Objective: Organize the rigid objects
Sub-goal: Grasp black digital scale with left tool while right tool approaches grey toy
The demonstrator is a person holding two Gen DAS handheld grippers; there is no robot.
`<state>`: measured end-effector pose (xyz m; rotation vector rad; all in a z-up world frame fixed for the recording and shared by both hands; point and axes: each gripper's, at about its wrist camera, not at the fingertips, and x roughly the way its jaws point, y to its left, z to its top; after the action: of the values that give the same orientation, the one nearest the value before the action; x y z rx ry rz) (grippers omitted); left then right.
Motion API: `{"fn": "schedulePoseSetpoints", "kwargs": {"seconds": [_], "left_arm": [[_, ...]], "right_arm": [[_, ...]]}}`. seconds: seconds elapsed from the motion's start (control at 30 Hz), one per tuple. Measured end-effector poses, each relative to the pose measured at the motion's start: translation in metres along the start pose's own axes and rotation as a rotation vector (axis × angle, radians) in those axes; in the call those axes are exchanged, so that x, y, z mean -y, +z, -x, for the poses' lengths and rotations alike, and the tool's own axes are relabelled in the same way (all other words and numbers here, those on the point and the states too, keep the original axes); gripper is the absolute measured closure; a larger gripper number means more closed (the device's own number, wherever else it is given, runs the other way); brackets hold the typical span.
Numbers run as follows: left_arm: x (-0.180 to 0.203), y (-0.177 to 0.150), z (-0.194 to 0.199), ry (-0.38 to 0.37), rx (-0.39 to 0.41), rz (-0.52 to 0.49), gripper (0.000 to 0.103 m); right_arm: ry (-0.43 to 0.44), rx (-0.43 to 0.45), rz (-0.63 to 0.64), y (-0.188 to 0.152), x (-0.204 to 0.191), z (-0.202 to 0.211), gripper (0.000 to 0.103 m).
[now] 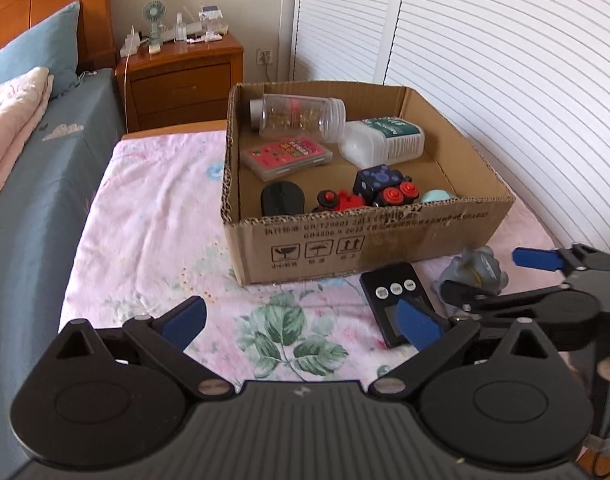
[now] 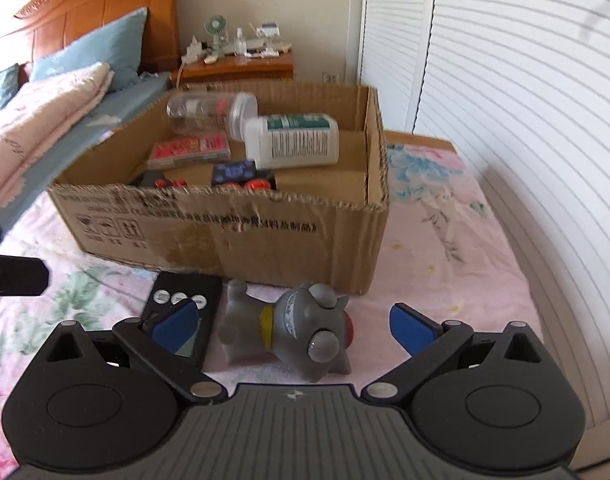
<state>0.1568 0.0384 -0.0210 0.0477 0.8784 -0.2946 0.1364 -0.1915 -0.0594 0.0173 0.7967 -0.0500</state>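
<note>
A cardboard box [image 1: 385, 236] [image 2: 265, 236] stands on the flowered cloth. It holds a clear jar [image 1: 297, 117], a white bottle [image 1: 381, 140], a pink card case [image 1: 287, 156], a black mouse [image 1: 281, 199], a red toy train [image 1: 369, 194] and a teal item [image 1: 437, 196]. In front of the box lie a black timer [image 1: 393, 292] [image 2: 185, 300] and a grey toy figure [image 2: 293, 328] [image 1: 475, 270]. My right gripper [image 2: 297, 324] is open, its fingers on either side of the grey figure. My left gripper [image 1: 301, 320] is open and empty over the cloth, left of the timer.
A bed with a blue pillow [image 1: 37, 48] and pink quilt [image 1: 13, 116] lies to the left. A wooden nightstand [image 1: 181, 76] with a small fan stands behind. White louvred doors [image 1: 505, 60] run along the right.
</note>
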Motion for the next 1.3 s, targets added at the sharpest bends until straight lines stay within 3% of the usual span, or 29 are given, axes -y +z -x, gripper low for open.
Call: {"fn": "schedulePoseSetpoints", "kwargs": {"seconds": [0.1, 0.43, 0.63, 0.87, 1.03, 1.17, 1.3], "left_arm": [[0.002, 0.0, 0.0, 0.002, -0.003, 0.005, 0.002], [0.021, 0.006, -0.02, -0.002, -0.042, 0.013, 0.002], [0.037, 0.013, -0.048, -0.022, -0.089, 0.035, 0.002], [0.053, 0.015, -0.078, -0.015, -0.116, 0.05, 0.002], [0.06, 0.008, -0.095, 0.032, -0.128, 0.022, 0.002], [0.065, 0.002, -0.095, 0.059, -0.114, -0.054, 0.001], [0.056, -0.004, -0.088, 0.06, -0.106, -0.067, 0.001]], "right_arm": [[-0.034, -0.014, -0.001, -0.005, 0.004, -0.007, 0.0], [0.041, -0.037, -0.053, -0.02, 0.028, -0.006, 0.0], [0.035, -0.039, 0.081, -0.028, 0.019, -0.005, 0.0], [0.059, -0.019, 0.085, -0.031, 0.024, -0.003, 0.0], [0.065, -0.009, 0.09, -0.033, 0.025, -0.002, 0.0], [0.068, -0.003, 0.093, -0.034, 0.025, -0.001, 0.0], [0.069, 0.004, 0.095, -0.035, 0.026, -0.001, 0.0]]}}
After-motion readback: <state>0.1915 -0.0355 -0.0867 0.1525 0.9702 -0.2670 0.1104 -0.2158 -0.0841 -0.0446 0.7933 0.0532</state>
